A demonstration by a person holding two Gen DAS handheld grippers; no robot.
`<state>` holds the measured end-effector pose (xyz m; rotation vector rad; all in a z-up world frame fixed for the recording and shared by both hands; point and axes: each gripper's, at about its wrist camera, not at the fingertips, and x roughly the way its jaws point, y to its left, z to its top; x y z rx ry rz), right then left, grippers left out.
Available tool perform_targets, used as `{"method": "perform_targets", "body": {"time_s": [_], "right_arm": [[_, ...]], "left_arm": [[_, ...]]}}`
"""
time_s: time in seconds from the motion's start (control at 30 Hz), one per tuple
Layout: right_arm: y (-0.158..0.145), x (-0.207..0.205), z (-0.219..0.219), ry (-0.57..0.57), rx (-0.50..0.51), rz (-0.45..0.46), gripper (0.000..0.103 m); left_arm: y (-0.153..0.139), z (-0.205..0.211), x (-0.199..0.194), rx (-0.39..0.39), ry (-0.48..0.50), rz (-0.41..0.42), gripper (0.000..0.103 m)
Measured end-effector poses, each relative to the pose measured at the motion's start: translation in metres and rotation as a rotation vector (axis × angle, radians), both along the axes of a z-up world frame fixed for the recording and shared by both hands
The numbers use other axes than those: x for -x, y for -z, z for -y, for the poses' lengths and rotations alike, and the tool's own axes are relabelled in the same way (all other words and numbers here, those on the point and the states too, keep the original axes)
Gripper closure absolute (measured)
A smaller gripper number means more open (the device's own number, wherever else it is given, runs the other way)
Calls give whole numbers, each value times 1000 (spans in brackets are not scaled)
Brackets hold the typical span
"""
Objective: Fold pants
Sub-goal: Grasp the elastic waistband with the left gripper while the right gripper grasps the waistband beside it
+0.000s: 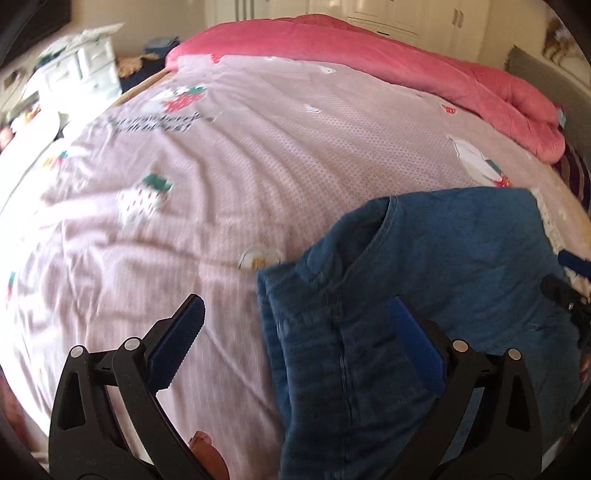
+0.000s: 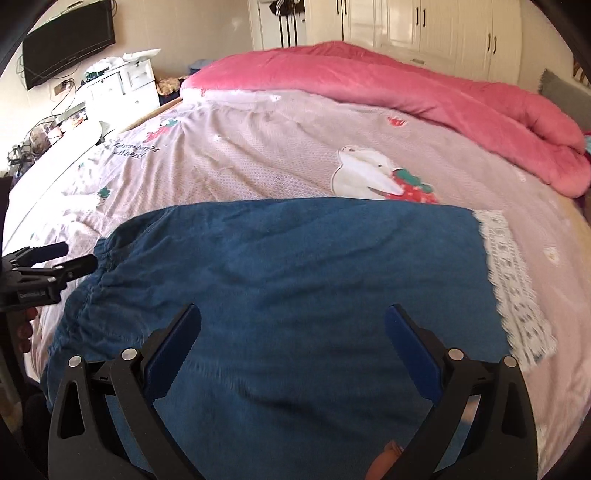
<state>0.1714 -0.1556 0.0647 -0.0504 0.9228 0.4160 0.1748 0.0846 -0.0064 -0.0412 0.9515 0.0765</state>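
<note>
Bed sheet [image 2: 280,155]: you are looking at a pale pink sheet lying across the bed, printed with strawberries, a white bear and dark lettering.
Quilt [image 2: 406,88]: you are seeing a pink quilt lying bunched along the far side of the bed.
Lace cloth [image 2: 513,280]: a white lace-edged strip is lying on the sheet to your right.
Drawer unit [image 2: 125,83]: a white chest of drawers is standing beyond the bed's left corner, with clutter sitting on top.
Television [image 2: 68,42]: a dark screen is hanging on the wall at upper left.
Wardrobe [image 2: 424,26]: white cupboard doors with dark handles are standing behind the bed.
</note>
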Motion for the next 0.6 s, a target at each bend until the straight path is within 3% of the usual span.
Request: {"method": "perform_targets", "body": {"time_s": [0.07, 0.2, 0.27, 0.33, 0.4, 0.6], "right_arm": [[4, -15, -5, -3, 24, -5, 4], [8, -41, -21, -68, 95, 26, 4], [8, -51, -31, -116, 127, 30, 4], [7, -62, -42, -178, 140, 25, 4], [7, -69, -54, -231, 154, 24, 4], [16, -99, -91, -373, 256, 16, 4]], "left_arm": [[6, 3, -16, -41, 34, -13, 10], [15, 3, -34, -20, 88, -14, 31], [22, 6, -42, -14, 140, -23, 46], [28, 8, -48, -15, 176, -35, 80], [29, 8, -49, 17, 204, -19, 99], [14, 0, -43, 38, 221, 58, 101]]}}
